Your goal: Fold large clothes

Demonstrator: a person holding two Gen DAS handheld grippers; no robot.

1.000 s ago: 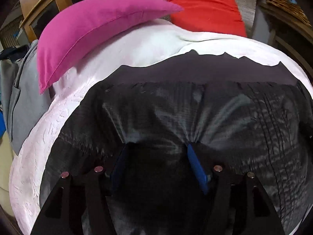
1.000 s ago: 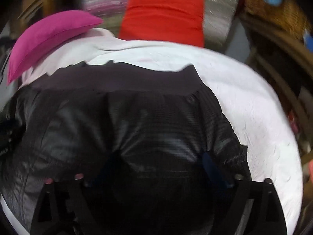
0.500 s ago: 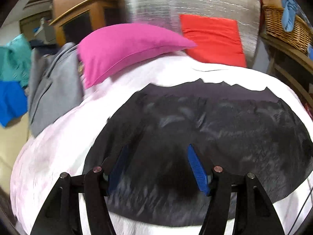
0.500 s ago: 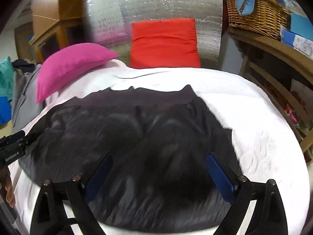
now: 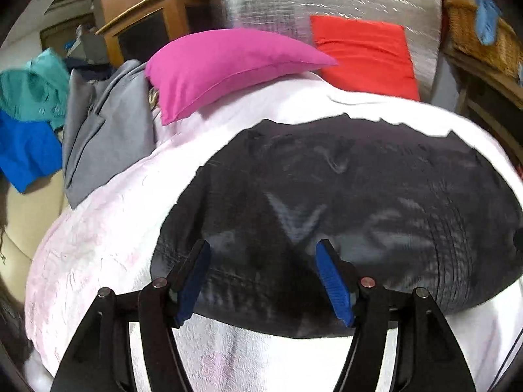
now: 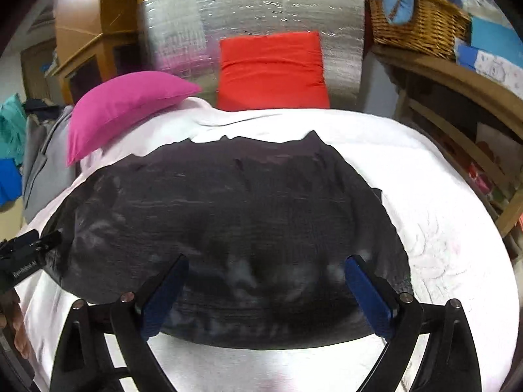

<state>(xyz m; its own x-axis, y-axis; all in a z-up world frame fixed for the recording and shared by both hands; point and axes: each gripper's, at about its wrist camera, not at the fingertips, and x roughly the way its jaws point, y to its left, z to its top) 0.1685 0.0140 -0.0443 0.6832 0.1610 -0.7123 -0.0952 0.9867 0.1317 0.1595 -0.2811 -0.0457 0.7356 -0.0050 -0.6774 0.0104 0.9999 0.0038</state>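
Both grippers (image 5: 263, 281) (image 6: 264, 294) have been drawn back, jaws apart and empty; the garment (image 5: 343, 215), thin, limp and slippery-looking, is best pinched at its near hem corners.

Left tongs (image 5: 261, 251) and right tongs (image 6: 266, 266) gape, empty.

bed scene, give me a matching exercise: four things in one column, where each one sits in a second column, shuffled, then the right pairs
Things:
1. black garment
2. pink pillow
3. red cushion
4. wicker basket

Places:
A. propped upright against the silver foil panel
B. on the wooden shelf at the right
C. spread flat on the white bedcover
D. at the bed's far left corner, next to grey clothing

Pairs: 1-C, 2-D, 3-A, 4-B
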